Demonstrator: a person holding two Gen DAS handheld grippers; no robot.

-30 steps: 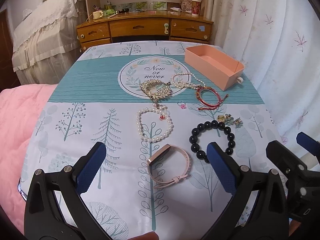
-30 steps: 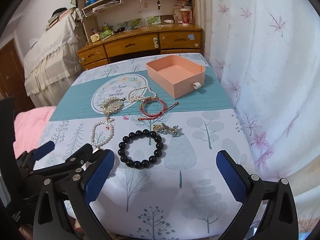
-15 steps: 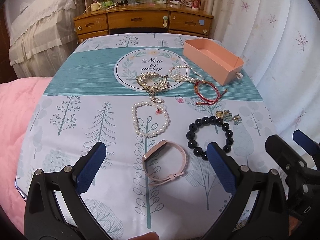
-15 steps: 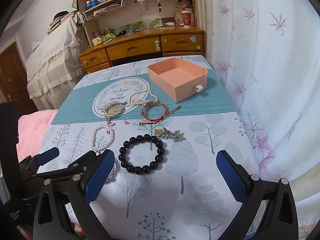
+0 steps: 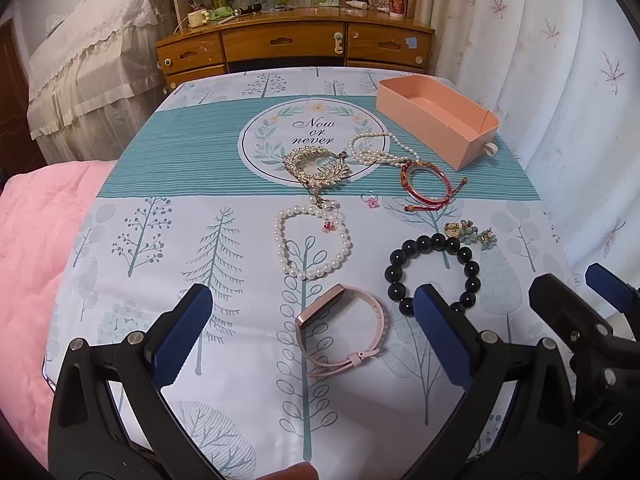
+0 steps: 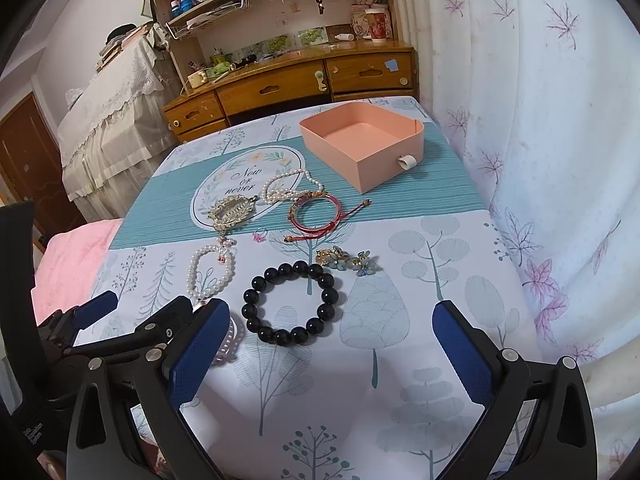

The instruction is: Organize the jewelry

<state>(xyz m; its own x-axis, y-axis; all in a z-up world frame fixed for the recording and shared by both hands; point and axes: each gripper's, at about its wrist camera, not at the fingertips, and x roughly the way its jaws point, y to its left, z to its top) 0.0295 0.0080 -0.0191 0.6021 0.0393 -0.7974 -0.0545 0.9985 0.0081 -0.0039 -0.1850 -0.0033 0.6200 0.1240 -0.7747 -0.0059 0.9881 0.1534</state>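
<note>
Both claws, left [image 5: 310, 334] and right [image 6: 332, 342], wide open, empty, nearer the jewelry than before.

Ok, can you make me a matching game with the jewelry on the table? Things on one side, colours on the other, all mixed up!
Things:
1. big bead bracelet
2. watch band
3. cord bracelet
4. leaf brooch

Colours:
A. red
B. gold
C. black
D. pale pink

Pairs: 1-C, 2-D, 3-A, 4-B
</note>
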